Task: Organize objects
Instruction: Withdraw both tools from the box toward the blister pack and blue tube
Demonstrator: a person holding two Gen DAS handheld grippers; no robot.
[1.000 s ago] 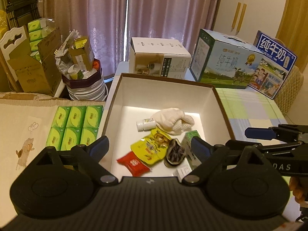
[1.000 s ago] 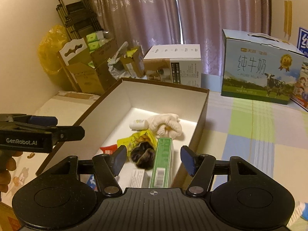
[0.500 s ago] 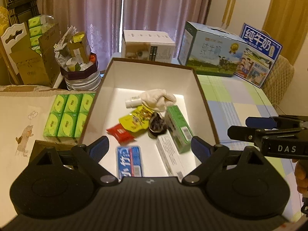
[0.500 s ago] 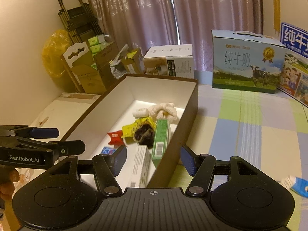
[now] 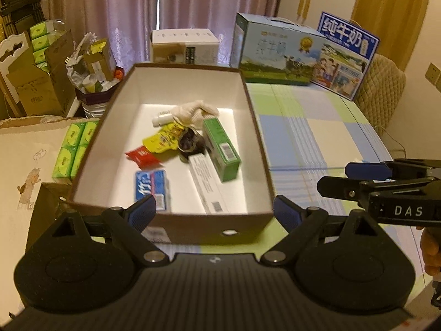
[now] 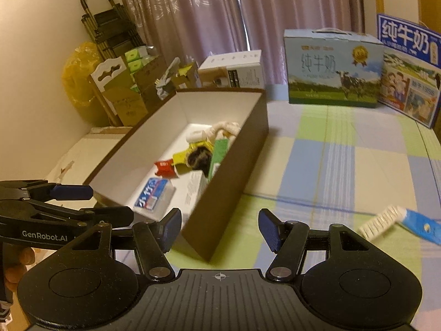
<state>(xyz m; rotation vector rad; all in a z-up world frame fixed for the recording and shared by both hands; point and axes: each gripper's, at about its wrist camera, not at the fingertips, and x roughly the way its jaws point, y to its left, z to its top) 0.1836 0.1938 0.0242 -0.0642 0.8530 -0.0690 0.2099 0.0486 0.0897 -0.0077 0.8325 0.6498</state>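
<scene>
A brown box with a white inside [image 5: 256,127] [image 6: 256,115] stands on the checked tablecloth. It holds a green carton [image 5: 220,149], a white carton [image 5: 206,184], a blue pack [image 5: 150,186] [image 6: 153,195], a red sachet [image 5: 142,157], a yellow packet [image 5: 162,138], a white cloth [image 5: 193,110] and a small bottle [image 5: 161,118]. My left gripper [image 5: 215,211] is open and empty, just before the box's near wall. My right gripper [image 6: 220,227] is open and empty, near the box's front right corner. A blue and white tube [image 6: 397,220] lies on the cloth to its right.
Two milk cartons [image 5: 275,49] [image 5: 347,55] and a white box [image 5: 184,45] stand at the table's far edge. Green tissue packs [image 5: 74,149], cardboard boxes [image 5: 35,82] and a full bin [image 5: 93,82] crowd the left. A chair [image 5: 383,88] stands far right.
Both grippers have drawn back from over the box towards its near end. More of the box and the tube on the cloth have come into view.
</scene>
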